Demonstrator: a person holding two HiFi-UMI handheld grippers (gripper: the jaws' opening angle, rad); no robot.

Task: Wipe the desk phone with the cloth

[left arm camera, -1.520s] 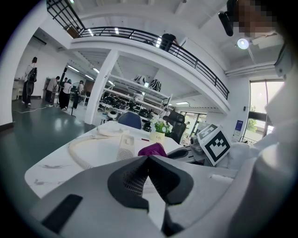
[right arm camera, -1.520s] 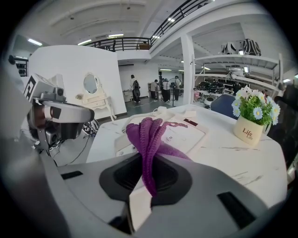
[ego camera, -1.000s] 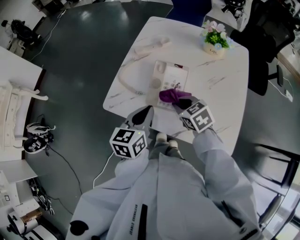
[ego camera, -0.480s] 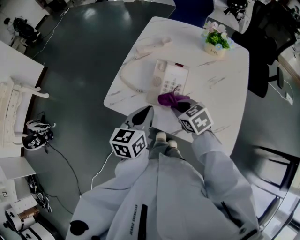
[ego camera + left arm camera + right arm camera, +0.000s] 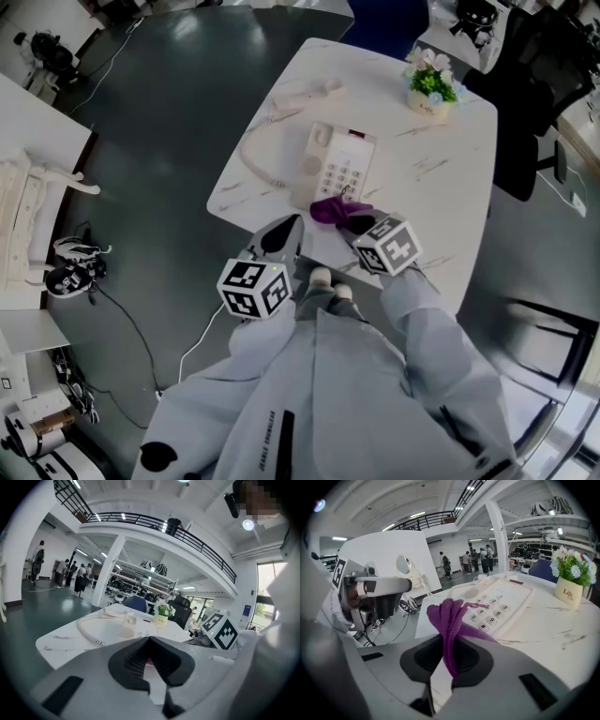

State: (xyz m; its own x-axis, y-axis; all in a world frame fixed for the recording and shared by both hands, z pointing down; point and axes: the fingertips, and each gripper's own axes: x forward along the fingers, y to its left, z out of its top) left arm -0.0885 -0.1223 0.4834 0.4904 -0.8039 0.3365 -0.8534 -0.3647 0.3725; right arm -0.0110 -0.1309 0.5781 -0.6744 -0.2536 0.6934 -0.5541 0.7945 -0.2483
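Observation:
The white desk phone [image 5: 339,164] lies on the marbled table [image 5: 441,178]; its handset [image 5: 305,94] is off the base at the far left, joined by a coiled cord [image 5: 251,155]. My right gripper [image 5: 361,223] is shut on a purple cloth [image 5: 328,208], which hangs at the phone's near edge. The right gripper view shows the cloth [image 5: 449,618] bunched between the jaws of that gripper [image 5: 450,641], just before the keypad [image 5: 492,609]. My left gripper [image 5: 281,236] hovers at the table's near edge, left of the cloth. In its own view the left gripper [image 5: 150,641] is shut and holds nothing.
A flower pot [image 5: 427,89] stands at the table's far right corner, also seen in the right gripper view [image 5: 569,585]. A black chair [image 5: 530,89] stands to the right of the table. A white desk [image 5: 33,150] and floor cables [image 5: 75,267] are to the left.
My right gripper has drawn the purple cloth across the keypad toward me, down to the phone's near edge. The left gripper has stayed where it was.

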